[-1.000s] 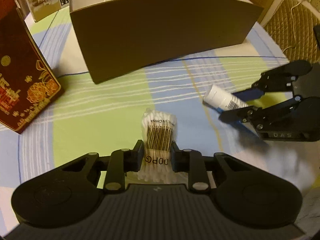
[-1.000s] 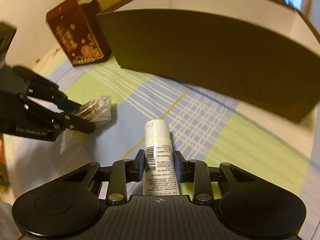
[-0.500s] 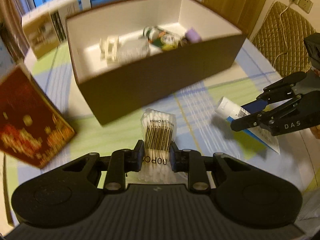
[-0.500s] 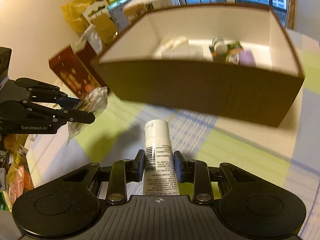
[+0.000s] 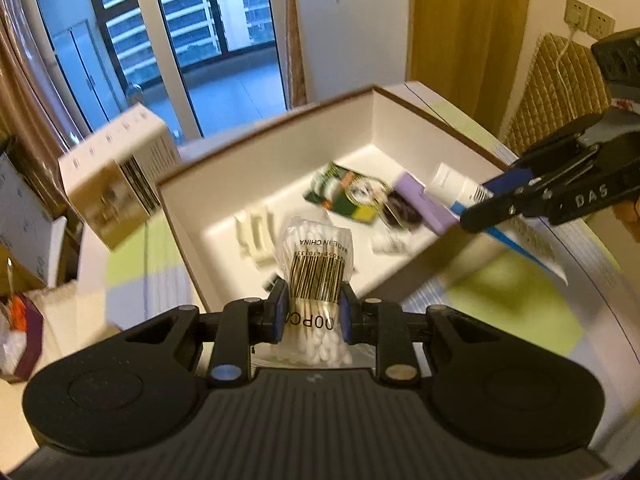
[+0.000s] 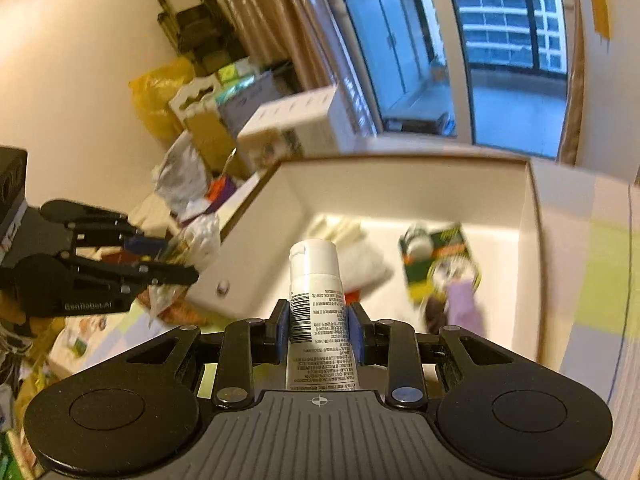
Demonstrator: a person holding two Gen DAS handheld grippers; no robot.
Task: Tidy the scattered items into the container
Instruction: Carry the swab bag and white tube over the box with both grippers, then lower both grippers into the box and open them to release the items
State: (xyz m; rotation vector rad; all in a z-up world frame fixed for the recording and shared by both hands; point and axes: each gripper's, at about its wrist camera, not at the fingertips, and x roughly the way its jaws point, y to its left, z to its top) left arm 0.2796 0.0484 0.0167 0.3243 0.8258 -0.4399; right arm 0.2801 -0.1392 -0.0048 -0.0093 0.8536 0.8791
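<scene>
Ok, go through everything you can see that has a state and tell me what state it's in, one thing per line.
Left gripper: shut on the cotton swab pack, raised over the box.
Right gripper: shut on the white tube, above the box's near edge.
Cotton swab pack: held, sealed, not yet dropped.
White tube: held, cap closed, pointing into the box.
Box: open on top, already holding a few items.

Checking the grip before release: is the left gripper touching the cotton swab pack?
Touching. The left wrist view shows the left gripper with both blue pads pressed against the sides of the swab pack, no gap on either side.
</scene>
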